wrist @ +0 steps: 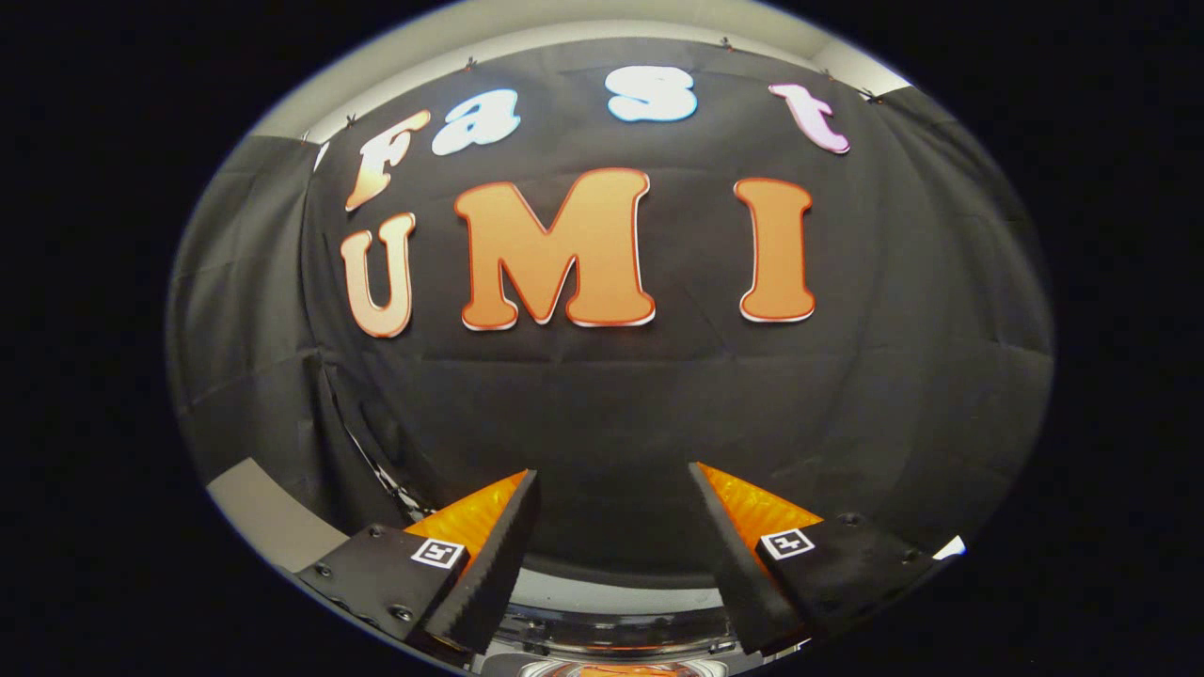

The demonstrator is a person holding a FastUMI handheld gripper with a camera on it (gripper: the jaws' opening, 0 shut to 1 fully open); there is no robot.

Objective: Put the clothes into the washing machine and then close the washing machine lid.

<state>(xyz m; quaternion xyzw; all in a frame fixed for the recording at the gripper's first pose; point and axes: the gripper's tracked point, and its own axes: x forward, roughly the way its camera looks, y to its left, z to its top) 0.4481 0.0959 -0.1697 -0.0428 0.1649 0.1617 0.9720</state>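
My gripper (613, 470) is open, held up and facing the booth's black cloth wall, with nothing between its two fingers. Low down between the fingers, close under them, shows a curved strip of the washing machine (616, 602): a pale rim with a darker glossy band below it. Whether its lid is up or down cannot be told from this strip. A small patch of orange (621, 670) shows at the very bottom, under the glossy band; I cannot tell what it is.
The black cloth wall (611, 404) hangs straight ahead, beyond the fingers. A pale grey surface (268, 517) shows beside the left finger, and a seam in the cloth (376, 461) runs down next to it.
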